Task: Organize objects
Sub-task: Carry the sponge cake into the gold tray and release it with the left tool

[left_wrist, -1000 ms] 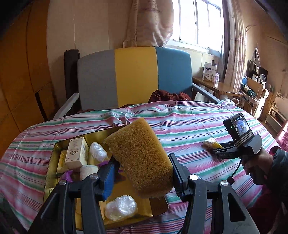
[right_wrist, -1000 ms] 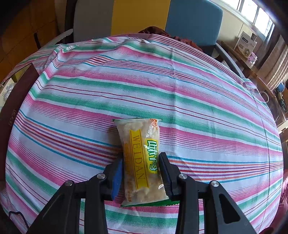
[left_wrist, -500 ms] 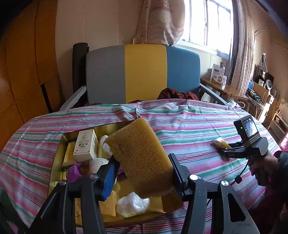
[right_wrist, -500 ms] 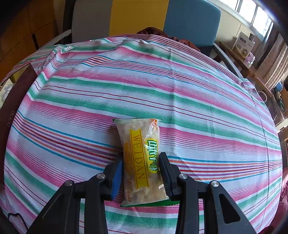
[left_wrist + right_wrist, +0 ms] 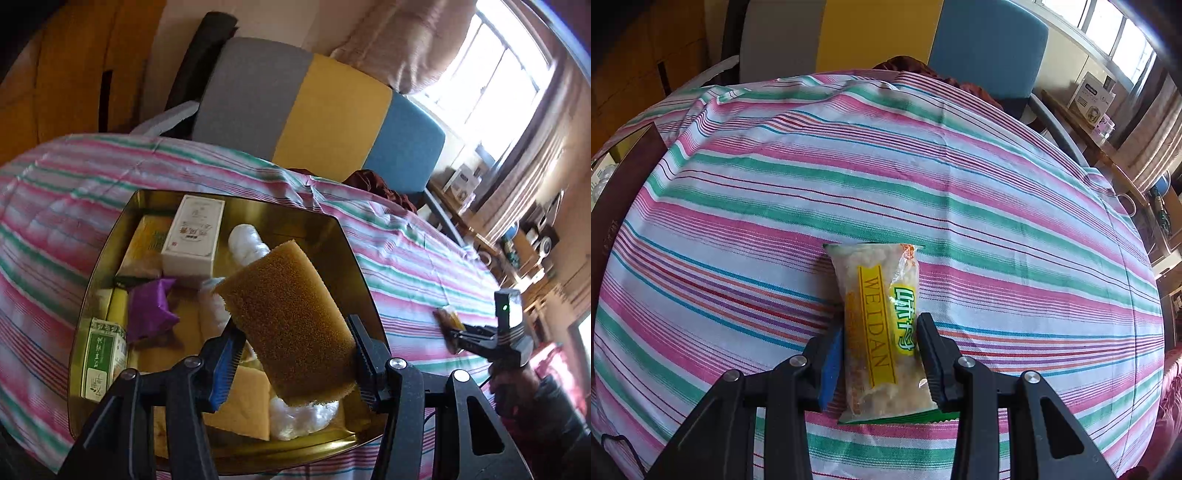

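Observation:
My left gripper (image 5: 293, 363) is shut on a brown sponge (image 5: 286, 325), which it holds tilted over the gold tin tray (image 5: 347, 240). In the tray lie a white box (image 5: 194, 234), a purple wrapper (image 5: 151, 308), a green-and-white box (image 5: 99, 360), a yellow foam piece (image 5: 243, 406) and clear plastic bundles (image 5: 245, 243). In the right wrist view my right gripper (image 5: 879, 350) is shut on a clear snack packet with a yellow label (image 5: 879, 321), which lies on the striped tablecloth (image 5: 849, 166). The right gripper (image 5: 458, 334) also shows at the right of the left wrist view, held by a hand.
A chair (image 5: 314, 110) with grey, yellow and blue panels stands behind the table, with a dark red cloth (image 5: 373, 184) on its seat. The tray's dark wall (image 5: 620, 184) shows at the left edge of the right wrist view. Shelves with boxes (image 5: 1093, 98) stand by the window.
My left gripper has moved over the tray with the sponge and rolled, so the scene now tilts. The right gripper and its packet have stayed still.

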The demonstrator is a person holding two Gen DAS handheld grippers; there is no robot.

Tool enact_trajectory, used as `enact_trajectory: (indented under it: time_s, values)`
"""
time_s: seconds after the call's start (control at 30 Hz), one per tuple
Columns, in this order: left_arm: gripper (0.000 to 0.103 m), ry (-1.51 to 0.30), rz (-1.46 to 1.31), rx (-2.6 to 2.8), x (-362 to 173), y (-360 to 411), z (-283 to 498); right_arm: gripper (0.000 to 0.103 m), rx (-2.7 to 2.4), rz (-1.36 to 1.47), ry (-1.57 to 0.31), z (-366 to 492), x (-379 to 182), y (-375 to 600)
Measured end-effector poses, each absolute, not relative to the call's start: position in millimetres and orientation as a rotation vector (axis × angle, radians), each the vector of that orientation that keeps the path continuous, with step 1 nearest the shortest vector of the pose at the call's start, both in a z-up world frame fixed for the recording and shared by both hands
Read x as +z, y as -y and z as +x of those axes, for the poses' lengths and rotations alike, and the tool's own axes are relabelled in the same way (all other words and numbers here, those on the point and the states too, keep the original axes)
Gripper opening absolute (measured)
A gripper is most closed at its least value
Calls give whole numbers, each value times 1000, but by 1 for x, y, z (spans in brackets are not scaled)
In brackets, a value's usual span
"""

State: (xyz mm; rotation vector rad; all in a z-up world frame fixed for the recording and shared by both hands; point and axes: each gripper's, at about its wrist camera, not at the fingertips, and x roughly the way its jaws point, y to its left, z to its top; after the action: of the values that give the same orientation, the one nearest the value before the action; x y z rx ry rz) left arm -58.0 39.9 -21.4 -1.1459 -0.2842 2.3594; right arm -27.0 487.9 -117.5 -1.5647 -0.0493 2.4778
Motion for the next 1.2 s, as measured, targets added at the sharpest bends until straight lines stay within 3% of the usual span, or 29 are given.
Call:
enact_trajectory:
  time_s: [0.27,0.4,0.6,1.2]
  values:
    - [55,236,-1245,2267,-39,-65,-67,39,2480,-1567,71,-28,-117,-486]
    - [59,59,-1327,2308,-58,-94,-75,39,2481,-1568,74,-29,-118,-487]
    - [60,-65,-1366,2337,-80,-104,-71,39,2479,-1567,80,-29,-118,-487]
    - [76,-127,-1123,2538,-39,-80,-40,37,2391,-1584,81,-29,-113,-475]
